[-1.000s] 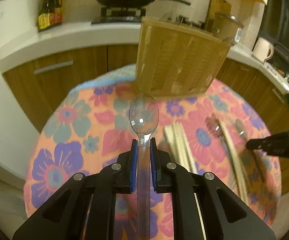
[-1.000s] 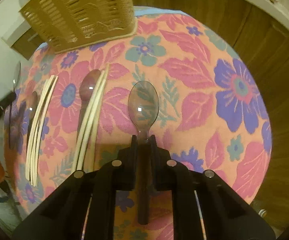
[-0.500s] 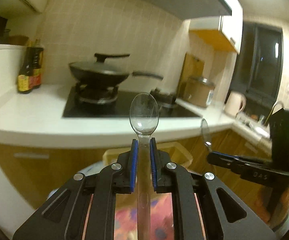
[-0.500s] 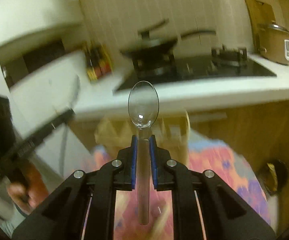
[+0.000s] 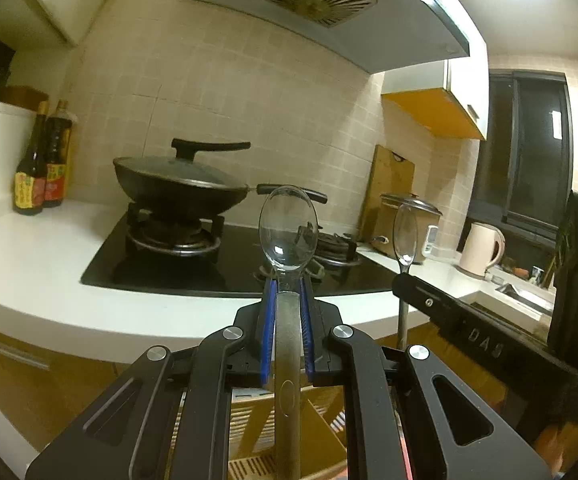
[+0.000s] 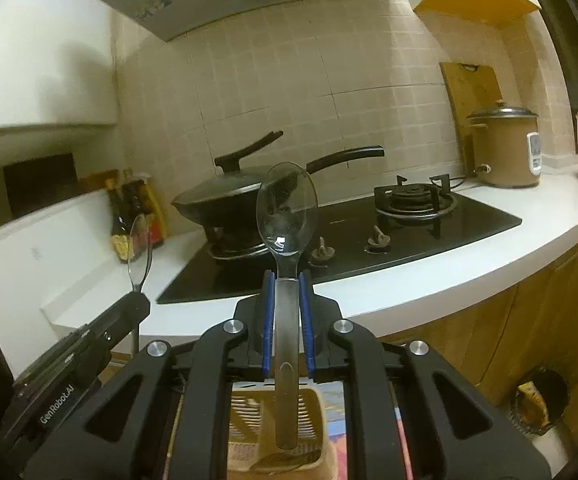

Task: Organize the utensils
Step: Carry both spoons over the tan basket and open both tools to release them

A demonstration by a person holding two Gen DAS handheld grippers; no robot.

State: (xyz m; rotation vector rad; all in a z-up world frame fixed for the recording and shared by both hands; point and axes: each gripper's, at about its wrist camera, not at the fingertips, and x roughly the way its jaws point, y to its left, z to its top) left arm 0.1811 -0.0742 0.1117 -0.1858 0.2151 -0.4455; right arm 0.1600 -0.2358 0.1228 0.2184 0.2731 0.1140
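Two hand-held tools each grip a clear plastic spoon upright in a dim kitchen. The left tool [image 5: 287, 280] is clamped on its spoon [image 5: 287, 232] just under the bowl, blue pads [image 5: 268, 332] pressing both sides of the handle, which runs down between the black fingers toward the bottom edge of the left wrist view. The right tool [image 6: 287, 276] holds the second spoon [image 6: 287, 212] the same way, bowl up, with the handle's free end hanging over a slatted wooden utensil holder [image 6: 313, 412] that sits directly below. In the left wrist view that holder [image 5: 317, 412] shows only in slivers between the fingers, and which compartment lies under either spoon cannot be told. Each tool appears in the other's camera: the right one comes in from the right side of the left wrist view with its spoon standing above its tip, and the left one enters at the lower left of the right wrist view. Behind them a white kitchen surface [image 5: 29, 264] carries a black gas hob [image 6: 409, 220] with a lidded wok [image 5: 177, 184] on one burner, two sauce bottles [image 5: 41, 168] near the wall, a brown rice cooker [image 6: 503, 148] in front of a leaning wooden cutting board [image 6: 473, 88], and a pale kettle [image 5: 481, 248]. A flowered tablecloth [image 6: 339, 412] shows beside the holder.
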